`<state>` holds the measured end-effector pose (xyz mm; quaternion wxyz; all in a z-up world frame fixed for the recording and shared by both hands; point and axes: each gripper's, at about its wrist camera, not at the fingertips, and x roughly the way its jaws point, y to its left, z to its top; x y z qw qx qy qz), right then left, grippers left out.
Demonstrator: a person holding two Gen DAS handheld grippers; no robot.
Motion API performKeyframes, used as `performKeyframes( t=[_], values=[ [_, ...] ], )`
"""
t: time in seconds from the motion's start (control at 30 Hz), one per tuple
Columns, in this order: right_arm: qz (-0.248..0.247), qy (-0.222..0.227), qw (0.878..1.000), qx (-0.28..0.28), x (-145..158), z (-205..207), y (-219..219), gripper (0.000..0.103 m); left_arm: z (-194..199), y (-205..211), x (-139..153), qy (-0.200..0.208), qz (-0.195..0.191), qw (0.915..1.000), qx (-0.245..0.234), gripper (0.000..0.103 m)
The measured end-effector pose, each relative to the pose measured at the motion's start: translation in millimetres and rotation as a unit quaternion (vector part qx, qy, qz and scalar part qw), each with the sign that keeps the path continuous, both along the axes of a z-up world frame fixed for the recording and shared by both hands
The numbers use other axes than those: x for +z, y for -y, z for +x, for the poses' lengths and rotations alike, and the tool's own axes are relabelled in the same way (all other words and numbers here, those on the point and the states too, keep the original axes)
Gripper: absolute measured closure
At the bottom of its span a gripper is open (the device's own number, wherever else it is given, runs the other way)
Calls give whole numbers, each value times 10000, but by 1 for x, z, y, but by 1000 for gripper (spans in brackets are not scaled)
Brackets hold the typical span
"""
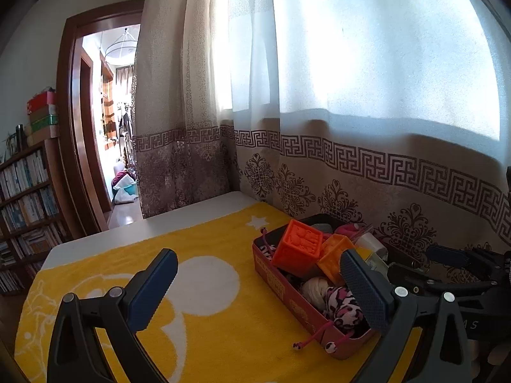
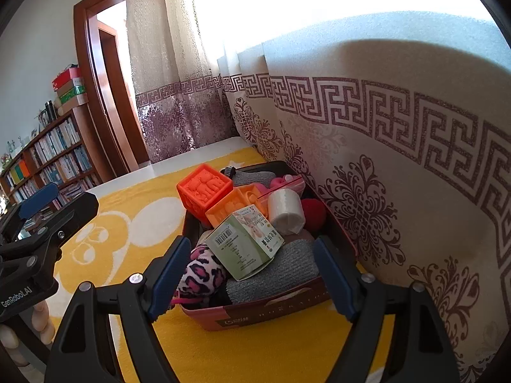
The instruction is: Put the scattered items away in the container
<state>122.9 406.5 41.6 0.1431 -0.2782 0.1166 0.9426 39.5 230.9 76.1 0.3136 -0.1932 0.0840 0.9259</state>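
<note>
Ahead of the right gripper (image 2: 252,274), between its spread, empty fingers, sits the box (image 2: 271,306), piled with cubes (image 2: 204,190), a carton (image 2: 246,244) and socks (image 2: 274,271); the left gripper (image 1: 258,290), also spread and empty, hangs beside it, likely because the cloth (image 1: 207,319) shows nothing loose

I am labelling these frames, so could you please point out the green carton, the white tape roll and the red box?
green carton (image 2: 242,249): right wrist view, on its pale green side face.
white tape roll (image 2: 285,211): right wrist view, on its curved side.
red box (image 2: 271,308): right wrist view, on its near wall.
</note>
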Motion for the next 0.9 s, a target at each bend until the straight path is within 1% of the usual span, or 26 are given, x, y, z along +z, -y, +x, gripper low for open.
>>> performKeyframes(
  t=[0.1, 0.2, 0.3, 0.47, 0.77, 0.9],
  values=[
    [140, -134, 9998, -59, 10, 7, 3, 20, -3, -3, 2, 173, -30, 9998, -42, 0],
    [329, -268, 9989, -194, 19, 14, 6, 18, -5, -7, 2, 307, -47, 9995, -88, 0],
    [469, -343, 9979, -300, 23, 19, 6, 18, -4, -11, 2, 408, -88, 9990, -137, 0],
    [326, -184, 9987, -354, 15, 13, -4, 18, -3, -17, -1, 424, -174, 9988, -176, 0],
    [279, 151, 9976, -622, 4, 6, -15, 18, -8, -20, -8, 579, -230, 9978, -228, 0],
    [243, 234, 9977, -594, -1, 3, -15, 18, -10, -21, -12, 643, -255, 9973, -226, 0]
  ],
)
